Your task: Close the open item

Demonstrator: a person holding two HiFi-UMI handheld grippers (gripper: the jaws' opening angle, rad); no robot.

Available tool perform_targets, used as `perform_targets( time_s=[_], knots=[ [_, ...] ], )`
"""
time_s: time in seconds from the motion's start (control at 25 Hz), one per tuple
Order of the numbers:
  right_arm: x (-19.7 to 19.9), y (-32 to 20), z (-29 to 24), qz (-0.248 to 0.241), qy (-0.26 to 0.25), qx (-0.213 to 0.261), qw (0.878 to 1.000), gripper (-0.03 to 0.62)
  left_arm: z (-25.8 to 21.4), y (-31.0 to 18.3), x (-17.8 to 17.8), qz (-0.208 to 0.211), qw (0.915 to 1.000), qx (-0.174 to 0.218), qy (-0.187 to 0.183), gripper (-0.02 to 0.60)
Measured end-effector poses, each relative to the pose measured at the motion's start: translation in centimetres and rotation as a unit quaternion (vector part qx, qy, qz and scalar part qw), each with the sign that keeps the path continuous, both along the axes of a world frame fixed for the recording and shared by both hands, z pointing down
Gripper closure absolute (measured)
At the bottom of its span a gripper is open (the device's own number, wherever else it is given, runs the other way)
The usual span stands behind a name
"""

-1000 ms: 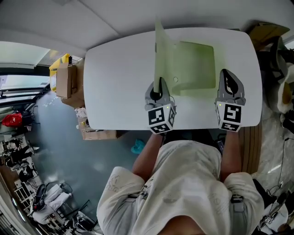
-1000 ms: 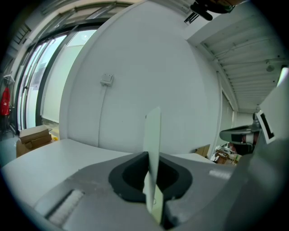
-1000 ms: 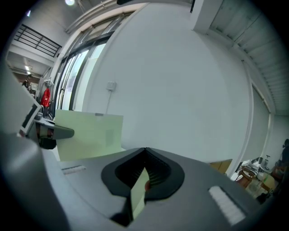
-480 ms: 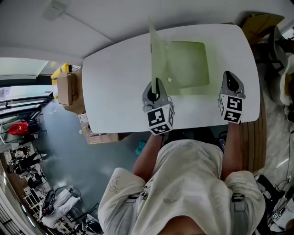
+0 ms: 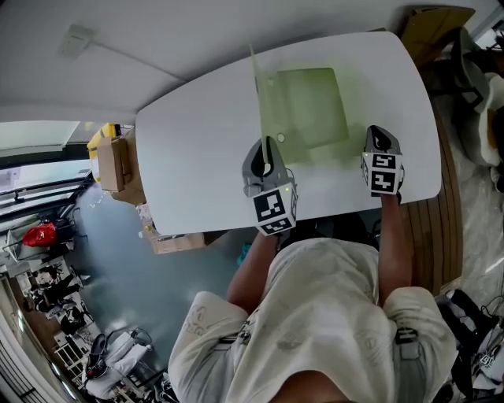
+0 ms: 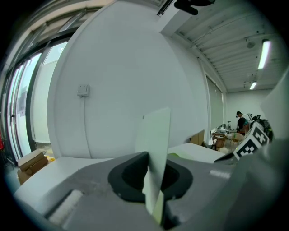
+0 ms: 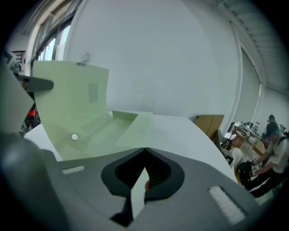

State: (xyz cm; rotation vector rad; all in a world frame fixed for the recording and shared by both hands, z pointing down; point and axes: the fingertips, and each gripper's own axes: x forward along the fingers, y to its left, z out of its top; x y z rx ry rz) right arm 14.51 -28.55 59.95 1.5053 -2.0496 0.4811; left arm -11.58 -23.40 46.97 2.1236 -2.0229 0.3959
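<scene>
A pale green flat case [image 5: 311, 106] lies open on the white table [image 5: 197, 142]. Its lid [image 5: 264, 94] stands upright along the case's left side. My left gripper [image 5: 266, 153] pinches the lid's near edge. In the left gripper view the green lid [image 6: 156, 131] runs straight between the jaws of the left gripper [image 6: 153, 155], which are starting to open. My right gripper [image 5: 379, 140] hovers by the case's near right corner with its jaw tips together and nothing in them. The right gripper view shows the right gripper [image 7: 145, 150], the case's base [image 7: 113, 131] and the raised lid [image 7: 67, 94].
The table's near edge runs just under both grippers. Cardboard boxes [image 5: 114, 153] sit on the floor at the left, and another box [image 5: 429, 24] stands beyond the table's far right corner. People and furniture [image 7: 266, 149] are far off to the right.
The lid stays upright in my left gripper. My right gripper has moved a little forward and inward toward the case's near right corner. The head view has shifted slightly.
</scene>
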Motion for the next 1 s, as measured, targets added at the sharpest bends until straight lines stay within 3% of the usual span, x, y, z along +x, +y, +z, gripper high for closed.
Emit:
perform_targets(
  time_s=[0.12,0.52,0.76,1.0],
  knots=[
    [0.7,0.5,1.6,0.006,0.006,-0.028,1.0,0.592,0.1,-0.2,1.5,0.016,0.9998,0.001,-0.013,0.565],
    [1.4,1.0,2.8,0.008,-0.002,-0.051,0.999,0.592,1.1,-0.5,5.7,0.078,0.995,-0.009,-0.062,0.552],
    [0.6,1.3,3.2,-0.01,-0.024,-0.058,0.998,0.592,3.6,-1.1,10.7,0.15,0.9827,-0.042,-0.1,0.535],
    [-0.1,2.0,3.1,-0.018,-0.04,-0.057,0.997,0.592,6.7,-0.8,13.2,0.178,0.973,-0.069,-0.129,0.529]
  ],
)
